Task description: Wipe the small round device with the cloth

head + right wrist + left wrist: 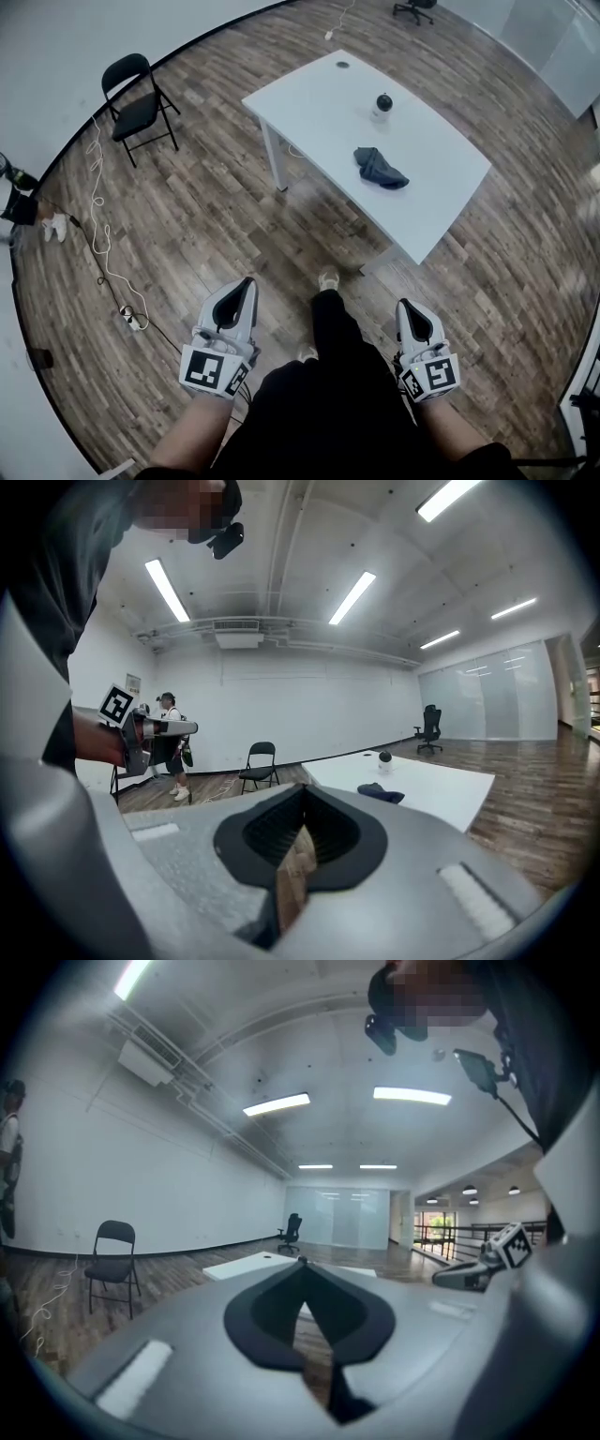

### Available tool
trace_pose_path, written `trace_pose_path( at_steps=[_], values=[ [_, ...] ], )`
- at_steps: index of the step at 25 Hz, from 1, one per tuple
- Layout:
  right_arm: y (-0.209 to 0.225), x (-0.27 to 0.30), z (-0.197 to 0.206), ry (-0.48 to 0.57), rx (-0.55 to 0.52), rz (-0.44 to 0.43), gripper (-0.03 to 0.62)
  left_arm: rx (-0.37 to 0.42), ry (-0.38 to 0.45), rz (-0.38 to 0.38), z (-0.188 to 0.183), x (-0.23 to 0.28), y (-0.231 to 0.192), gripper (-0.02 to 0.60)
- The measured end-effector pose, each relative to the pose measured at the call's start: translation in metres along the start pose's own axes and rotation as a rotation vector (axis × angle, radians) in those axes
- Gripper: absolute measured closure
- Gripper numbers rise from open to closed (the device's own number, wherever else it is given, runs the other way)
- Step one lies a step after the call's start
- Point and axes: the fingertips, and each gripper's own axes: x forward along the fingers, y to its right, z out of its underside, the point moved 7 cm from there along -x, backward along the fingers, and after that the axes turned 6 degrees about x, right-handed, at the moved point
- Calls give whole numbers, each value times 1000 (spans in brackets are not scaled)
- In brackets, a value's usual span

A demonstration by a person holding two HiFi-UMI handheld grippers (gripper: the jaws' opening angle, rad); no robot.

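A small round device [382, 104], dark on top with a pale base, stands on the white table [309, 98] toward its far side. A crumpled dark cloth [379, 169] lies on the table nearer to me. In the right gripper view the device [384, 757] and cloth [380, 792] sit far off. My left gripper [247, 281] and right gripper [404, 305] hang by my legs over the floor, well short of the table. Both are shut with nothing between their jaws.
A black folding chair [139, 105] stands left of the table, with a white cable [97, 216] trailing across the wood floor. An office chair [417, 8] is beyond the table. A person [172, 745] stands by the far wall.
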Motion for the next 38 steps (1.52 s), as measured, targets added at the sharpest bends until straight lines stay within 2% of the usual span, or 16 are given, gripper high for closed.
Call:
trace_pose_path(
  at_steps=[5, 12, 19, 22, 25, 30, 33, 36, 38],
  values=[
    [21, 58, 2, 11, 29, 2, 592, 58, -7, -32, -9, 27, -30, 578],
    [31, 148, -36, 89, 16, -91, 592, 76, -30, -98, -23, 66, -86, 578],
    [55, 209, -51, 15, 21, -110, 592, 64, -52, -70, -36, 139, -113, 578],
    [84, 235, -63, 10, 57, -73, 592, 58, -36, -61, -50, 173, -120, 578],
    [109, 260, -78, 34, 81, -44, 592, 110, -11, -37, -66, 195, -122, 578],
    [116, 303, -95, 70, 60, -102, 592, 93, 46, -100, -84, 215, -138, 578],
    [113, 314, -99, 68, 59, -115, 592, 119, 34, -81, -86, 222, -142, 578],
    [113, 319, -102, 68, -4, -122, 592, 169, 23, -57, -87, 237, -151, 578],
    [117, 321, -104, 70, -40, -91, 592, 216, 31, -2, -93, 254, -153, 578]
  ],
)
